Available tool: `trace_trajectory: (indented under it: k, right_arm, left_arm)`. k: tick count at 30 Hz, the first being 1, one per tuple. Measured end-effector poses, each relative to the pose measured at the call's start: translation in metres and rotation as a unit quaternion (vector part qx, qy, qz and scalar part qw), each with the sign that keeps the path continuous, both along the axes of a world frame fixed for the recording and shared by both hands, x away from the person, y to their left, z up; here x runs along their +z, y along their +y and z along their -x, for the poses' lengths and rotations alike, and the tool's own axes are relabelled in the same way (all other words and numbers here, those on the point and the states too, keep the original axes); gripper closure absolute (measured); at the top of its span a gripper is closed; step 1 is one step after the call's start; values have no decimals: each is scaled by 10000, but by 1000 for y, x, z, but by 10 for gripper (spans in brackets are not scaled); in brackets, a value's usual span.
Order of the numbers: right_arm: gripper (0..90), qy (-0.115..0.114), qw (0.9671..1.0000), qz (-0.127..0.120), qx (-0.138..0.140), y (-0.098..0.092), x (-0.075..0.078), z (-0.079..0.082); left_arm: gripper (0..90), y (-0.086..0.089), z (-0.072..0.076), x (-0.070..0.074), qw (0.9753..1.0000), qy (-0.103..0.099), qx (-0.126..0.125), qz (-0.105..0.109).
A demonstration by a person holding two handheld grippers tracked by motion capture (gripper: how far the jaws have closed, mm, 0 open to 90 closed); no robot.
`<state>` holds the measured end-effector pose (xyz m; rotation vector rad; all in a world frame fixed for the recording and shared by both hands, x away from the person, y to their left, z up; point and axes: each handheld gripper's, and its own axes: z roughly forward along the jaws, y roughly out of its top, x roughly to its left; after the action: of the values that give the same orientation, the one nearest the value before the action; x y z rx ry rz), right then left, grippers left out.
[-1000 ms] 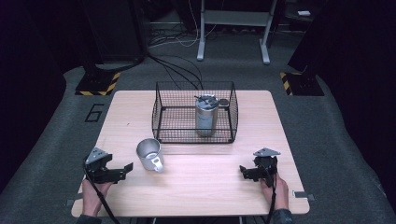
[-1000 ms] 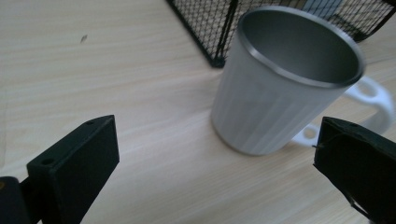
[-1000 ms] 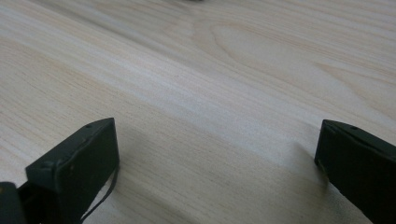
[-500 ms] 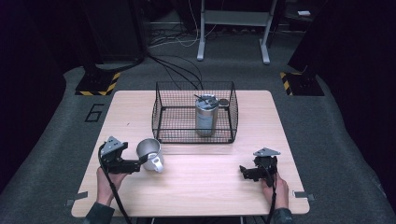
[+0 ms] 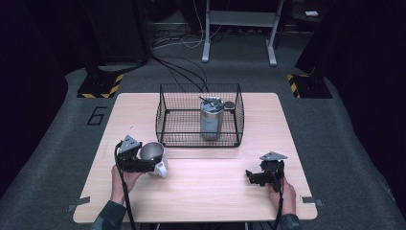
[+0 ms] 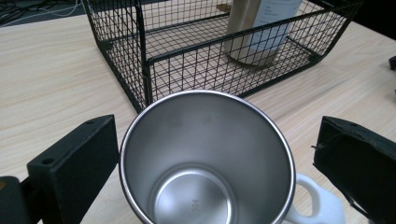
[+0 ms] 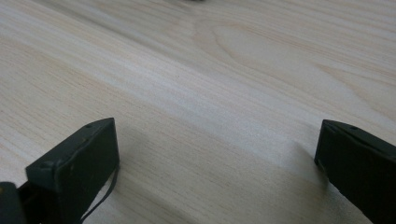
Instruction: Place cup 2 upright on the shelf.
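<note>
A steel mug (image 5: 152,153) with a white handle (image 5: 162,168) lies on its side at the left front of the wooden table (image 5: 215,191). In the left gripper view its open mouth (image 6: 208,158) faces the camera, the handle (image 6: 317,205) at lower right. My left gripper (image 5: 147,163) is open, one jaw on either side of the mug's rim (image 6: 217,140). My right gripper (image 5: 251,176) rests at the right front, open over bare wood (image 7: 217,144).
A black wire basket (image 5: 201,143) stands mid-table just behind the mug, its near corner (image 6: 144,70) close to the rim. Inside it are an upright steel tumbler (image 5: 210,117) (image 6: 261,28) and a small dark round object (image 5: 230,104) in the far right corner.
My left gripper has moved forward and right from the table's front edge up to the mug, which now sits between its jaws. The right gripper has stayed put.
</note>
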<state>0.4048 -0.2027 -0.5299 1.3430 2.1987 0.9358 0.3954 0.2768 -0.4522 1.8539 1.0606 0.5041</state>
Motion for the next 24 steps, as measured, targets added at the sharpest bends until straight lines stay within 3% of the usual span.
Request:
trace_trajectory:
  k: [7, 12, 15, 24]
  right_arm:
    - [0, 2, 10000, 0, -4, 0, 0, 0]
    - [0, -1, 10000, 0, 0, 0, 0, 0]
    - [0, -3, 10000, 7, 0, 0, 0, 0]
    - [0, -7, 10000, 5, 5, 0, 0, 0]
  left_arm:
    - [53, -1, -2, -6, 10000, 2, 24, -91]
    - [55, 1, -3, -10, 10000, 1, -22, 39]
    - [57, -1, -4, -12, 9999, 6, -57, -131]
    - [61, 0, -4, -11, 9998, 14, -121, -173]
